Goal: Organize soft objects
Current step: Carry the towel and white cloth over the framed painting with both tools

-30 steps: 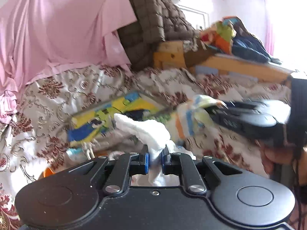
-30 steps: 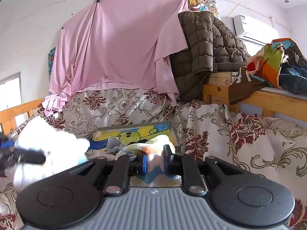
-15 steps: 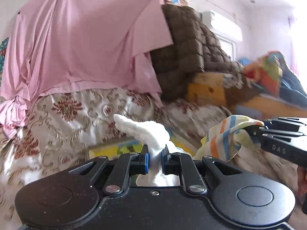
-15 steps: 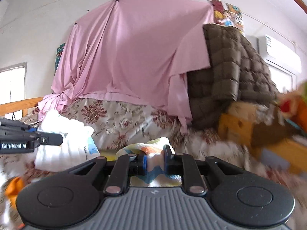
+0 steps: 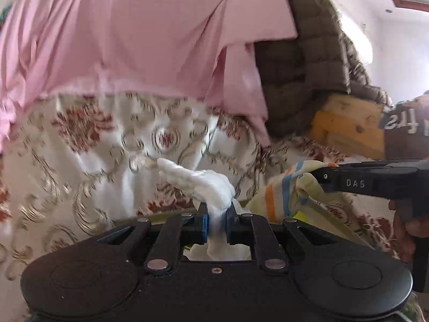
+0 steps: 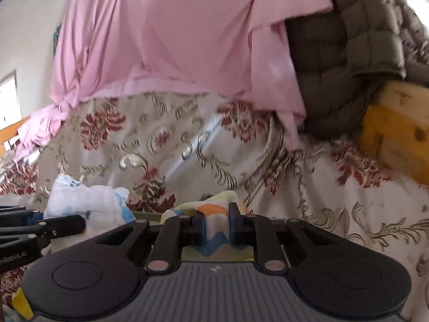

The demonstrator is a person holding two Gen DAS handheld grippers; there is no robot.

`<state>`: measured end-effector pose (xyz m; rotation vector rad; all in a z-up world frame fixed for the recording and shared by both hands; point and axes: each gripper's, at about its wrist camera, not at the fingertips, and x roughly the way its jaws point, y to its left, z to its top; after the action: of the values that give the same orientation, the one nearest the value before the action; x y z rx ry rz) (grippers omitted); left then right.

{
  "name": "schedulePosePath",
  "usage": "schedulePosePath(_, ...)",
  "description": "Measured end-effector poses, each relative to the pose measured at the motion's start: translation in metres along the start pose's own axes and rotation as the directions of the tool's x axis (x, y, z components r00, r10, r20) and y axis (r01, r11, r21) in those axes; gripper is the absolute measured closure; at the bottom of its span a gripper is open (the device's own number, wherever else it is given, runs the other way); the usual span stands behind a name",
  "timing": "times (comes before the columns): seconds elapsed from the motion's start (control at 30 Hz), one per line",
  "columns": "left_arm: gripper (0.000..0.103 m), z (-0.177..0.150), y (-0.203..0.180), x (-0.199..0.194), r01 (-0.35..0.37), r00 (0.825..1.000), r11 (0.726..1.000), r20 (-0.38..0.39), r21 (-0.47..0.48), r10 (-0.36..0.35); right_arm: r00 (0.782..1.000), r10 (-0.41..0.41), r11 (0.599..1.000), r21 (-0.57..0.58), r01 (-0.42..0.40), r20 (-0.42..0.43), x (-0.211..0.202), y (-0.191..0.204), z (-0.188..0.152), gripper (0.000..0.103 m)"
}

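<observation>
The biggest change is my view: a second ago both cameras looked down over the bed and the yellow cartoon-printed box, and now they are tipped up so the pink sheet [image 5: 139, 40] and the floral bedspread [image 5: 88, 161] fill nearly everything, with the brown quilted jacket [image 5: 308, 61] and the wooden bed frame [image 5: 348, 128] off to the right. I read that as both cloths having been lifted clear of the box; only a thin greenish edge of it peeks just above my left gripper body. The background is smeared, so I judge the rig is swinging.

My right gripper [image 6: 216, 224] stays clamped on the striped cloth [image 5: 284, 187], which bunches out ahead of its jaws. My left gripper [image 5: 215, 222] stays pinched on the white cloth [image 5: 203, 185], a fold of it standing up above the fingertips. The two bundles hang near each other but apart.

For the task, both soft items are in hand and neither is set down yet; where they should go I cannot tell from here
</observation>
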<state>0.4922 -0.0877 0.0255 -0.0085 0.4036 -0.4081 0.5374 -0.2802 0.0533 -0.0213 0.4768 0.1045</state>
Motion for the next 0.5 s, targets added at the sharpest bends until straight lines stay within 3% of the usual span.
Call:
schedulePosePath(0.13, 0.090, 0.005, 0.009, 0.030, 0.014, 0.994, 1.000, -0.108, -0.025, -0.017, 0.995, 0.009, 0.999, -0.042, -0.013, -0.098, 0.018, 0.008, 0.002, 0.085)
schedulePosePath(0.33, 0.090, 0.017, 0.024, 0.064, 0.014, 0.960, 0.999, -0.277, -0.032, -0.022, 0.981, 0.081, 0.996, -0.009, -0.083, -0.178, 0.042, 0.005, 0.001, 0.082)
schedulePosePath(0.4, 0.090, 0.017, 0.031, 0.073, 0.016, 0.954, 0.997, -0.296, -0.073, -0.037, 0.968, 0.143, 0.990, 0.018, -0.143, -0.208, 0.049, -0.002, -0.005, 0.080)
schedulePosePath(0.5, 0.089, 0.006, 0.032, 0.077, 0.022, 0.963, 0.996, -0.264, -0.082, -0.043, 0.952, 0.192, 0.981, 0.027, -0.191, -0.238, 0.053, -0.008, -0.016, 0.077)
